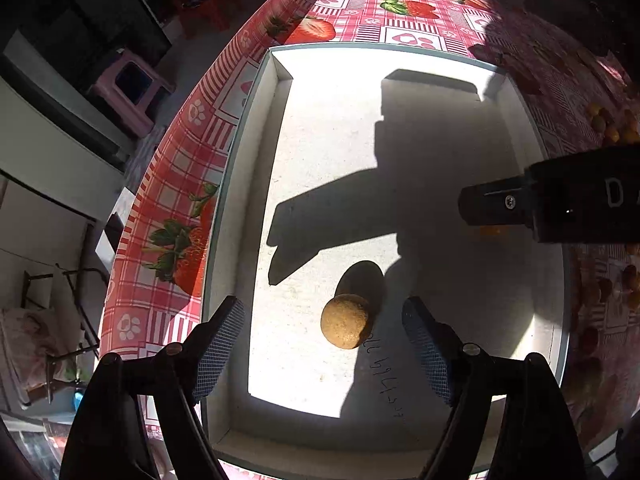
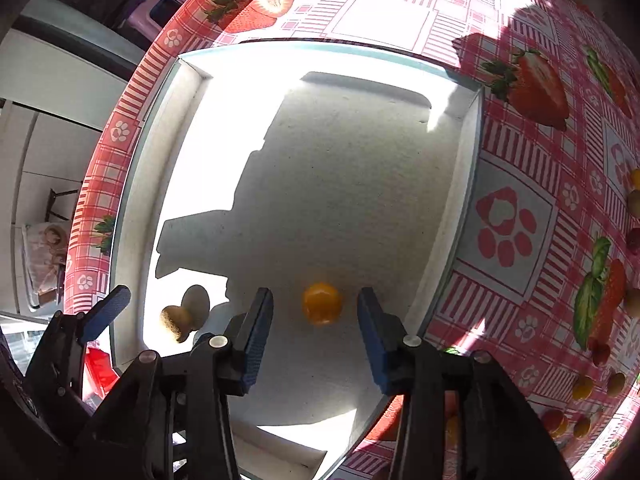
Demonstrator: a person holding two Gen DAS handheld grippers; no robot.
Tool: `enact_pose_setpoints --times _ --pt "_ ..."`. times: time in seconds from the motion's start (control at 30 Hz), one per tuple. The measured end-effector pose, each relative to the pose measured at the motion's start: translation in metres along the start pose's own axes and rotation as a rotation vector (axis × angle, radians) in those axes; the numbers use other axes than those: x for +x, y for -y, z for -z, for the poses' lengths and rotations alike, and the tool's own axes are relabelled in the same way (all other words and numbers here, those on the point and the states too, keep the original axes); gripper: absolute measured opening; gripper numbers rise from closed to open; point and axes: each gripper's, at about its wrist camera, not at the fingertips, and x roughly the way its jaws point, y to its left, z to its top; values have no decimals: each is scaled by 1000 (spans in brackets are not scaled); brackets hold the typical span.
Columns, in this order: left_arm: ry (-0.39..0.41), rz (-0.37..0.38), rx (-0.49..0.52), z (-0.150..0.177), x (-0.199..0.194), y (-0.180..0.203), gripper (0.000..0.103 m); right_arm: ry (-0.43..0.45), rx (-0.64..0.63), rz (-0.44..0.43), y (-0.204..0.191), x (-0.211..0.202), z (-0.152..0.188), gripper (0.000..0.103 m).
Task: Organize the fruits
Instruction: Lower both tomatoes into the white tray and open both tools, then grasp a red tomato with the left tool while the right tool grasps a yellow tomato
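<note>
**Left wrist view: two fruits lie in a sunlit box**

Left wrist view shows a shallow white cardboard box with a pale blue rim (image 1: 256, 92) on a worktop covered by a glossy red-and-pink checked cloth printed with strawberries and paw marks (image 1: 192, 148). Hard sunlight floods the box floor, and sharp black shadows of the tools cut across it. Scattered small yellow and reddish fruits (image 2: 582, 388) lie on the cloth outside the box, to its right. A pink plastic stool (image 1: 128, 88) stands on the floor beyond the worktop edge.

A round, matte, tan-brown speckled fruit (image 1: 347, 322) rests on the box floor between the spread fingers of the left tool (image 1: 324, 344), touching neither. Handwritten marks sit just beside it on the cardboard.

Right wrist view shows a smooth, glossy, round orange fruit (image 2: 321, 303) lying in shadow on the box floor, between the parted fingers of the right tool (image 2: 316, 316) and clear of both. Each finger carries a blue, cross-hatched rubbery pad (image 2: 256, 332) on a black plastic frame. The tan fruit lies to the orange one's left, apart.
</note>
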Motion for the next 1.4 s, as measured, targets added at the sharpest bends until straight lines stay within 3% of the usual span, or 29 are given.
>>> enact_pose_setpoints --times 0.07,0.13,0.3,0.43,0.63,0.9,1.17,1.4 --pt "-10 11 8 2 -2 0 82 28 21 -34 3 -12 1 74" --pt "-15 15 22 -1 -5 1 82 61 38 -51 8 -26 4 80" --pt "8 32 91 -2 -22 24 82 122 96 -52 33 -59 23 80" --pt "35 58 181 -3 -36 55 82 142 186 -17 80 -76 50 80" --pt "74 114 310 -5 -62 107 82 124 345 63 161 -97 108 80" --pt "100 188 478 6 -70 175 82 67 505 139 223 -98 179 80" --pt "97 157 670 14 -47 227 82 71 539 164 251 -94 196 80" --pt "62 127 749 15 -26 243 82 90 549 175 268 -85 188 79"
